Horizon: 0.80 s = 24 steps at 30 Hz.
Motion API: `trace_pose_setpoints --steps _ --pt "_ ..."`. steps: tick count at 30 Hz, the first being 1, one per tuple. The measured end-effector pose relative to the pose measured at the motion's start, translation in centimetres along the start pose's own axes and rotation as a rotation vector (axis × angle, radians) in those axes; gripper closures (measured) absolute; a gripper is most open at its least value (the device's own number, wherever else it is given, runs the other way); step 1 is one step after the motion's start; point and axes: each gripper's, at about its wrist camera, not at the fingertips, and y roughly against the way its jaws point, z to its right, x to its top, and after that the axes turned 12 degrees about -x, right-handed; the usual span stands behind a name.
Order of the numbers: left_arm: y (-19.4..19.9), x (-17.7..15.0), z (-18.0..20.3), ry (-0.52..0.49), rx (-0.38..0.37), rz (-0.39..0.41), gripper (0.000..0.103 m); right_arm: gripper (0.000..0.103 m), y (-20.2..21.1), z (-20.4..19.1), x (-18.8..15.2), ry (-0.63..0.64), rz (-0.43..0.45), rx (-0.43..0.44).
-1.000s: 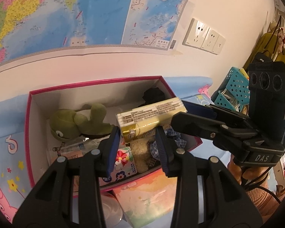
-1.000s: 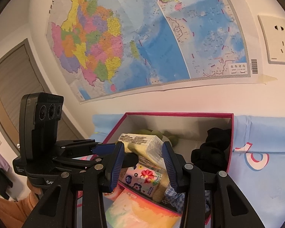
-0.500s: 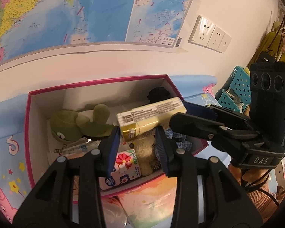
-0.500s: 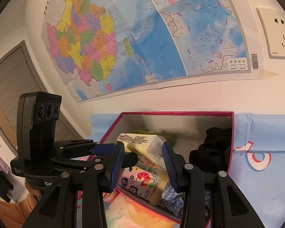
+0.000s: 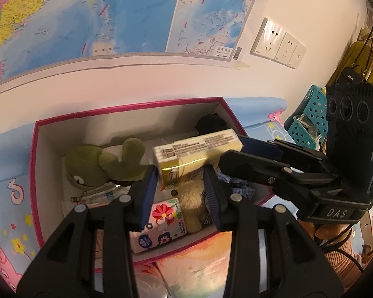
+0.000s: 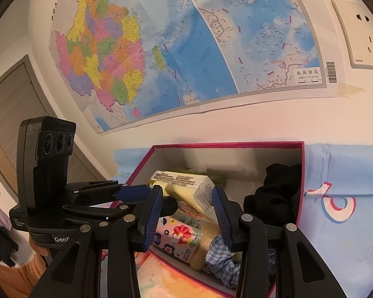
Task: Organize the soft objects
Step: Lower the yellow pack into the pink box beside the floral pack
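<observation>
A yellow tissue pack (image 5: 199, 149) hangs level over the open pink-rimmed box (image 5: 126, 105). My left gripper (image 5: 179, 173) is shut on its near left end. My right gripper (image 6: 187, 191) is shut on the other end, the one wrapped in clear film, and shows from the side in the left wrist view. Below the pack, the box holds a green plush frog (image 5: 87, 164), a floral tissue pack (image 5: 164, 223), a beige plush toy (image 5: 191, 203) with blue checked cloth (image 6: 221, 260), and a black cloth (image 6: 273, 198) in the far right corner.
The box sits on a light blue cartoon-print sheet (image 6: 340, 223) against a wall with a map (image 6: 186, 37) and sockets (image 5: 278, 44). Teal baskets (image 5: 308, 124) stand to the right. A colourful flat panel (image 5: 199, 268) lies in front of the box. A door (image 6: 10, 114) is at the left.
</observation>
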Motion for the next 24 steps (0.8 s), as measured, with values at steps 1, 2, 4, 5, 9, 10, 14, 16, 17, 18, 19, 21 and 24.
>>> trace_pose_setpoints --steps 1,2,4,5,9,10,14,16,17,18,19,21,24 --pt "-0.1 0.0 0.0 0.001 0.001 -0.002 0.063 0.060 0.0 0.0 0.0 -0.001 0.000 -0.001" --pt "-0.1 0.0 0.0 0.000 0.002 -0.002 0.063 0.060 -0.1 0.1 0.0 -0.002 -0.002 -0.002" --pt "-0.2 0.1 0.0 0.001 0.004 -0.004 0.063 0.060 -0.2 0.1 0.0 -0.002 -0.004 -0.004" --pt "-0.3 0.1 -0.1 0.003 0.004 -0.005 0.063 0.060 -0.3 0.1 0.1 -0.002 -0.006 -0.002" --pt "-0.4 0.1 -0.2 0.007 0.006 -0.009 0.063 0.060 -0.5 0.2 0.1 -0.003 -0.010 -0.002" --pt "-0.5 0.1 -0.2 0.008 0.008 -0.011 0.063 0.060 -0.6 0.2 0.1 -0.003 -0.012 -0.002" --pt "-0.6 0.2 -0.4 0.012 0.009 -0.015 0.063 0.060 -0.8 0.3 0.1 -0.004 -0.016 -0.002" --pt "-0.8 0.3 -0.4 0.012 0.011 -0.017 0.063 0.060 -0.9 0.3 0.1 -0.005 -0.017 -0.003" --pt "-0.8 0.3 -0.5 0.013 0.011 -0.019 0.063 0.060 -0.9 0.3 0.1 -0.005 -0.018 -0.004" --pt "-0.9 0.3 -0.5 0.014 0.012 -0.020 0.063 0.060 -1.0 0.3 0.1 -0.006 -0.019 -0.004" --pt "-0.9 0.3 -0.5 0.013 0.014 -0.021 0.063 0.060 -1.0 0.3 0.1 -0.006 -0.019 -0.003" --pt "-0.9 0.4 -0.5 0.014 0.017 -0.023 0.063 0.060 -1.2 0.3 0.1 -0.004 -0.022 -0.005" --pt "-1.0 0.5 -0.6 0.020 0.017 -0.028 0.063 0.060 -1.4 0.2 0.2 -0.004 -0.026 -0.006"
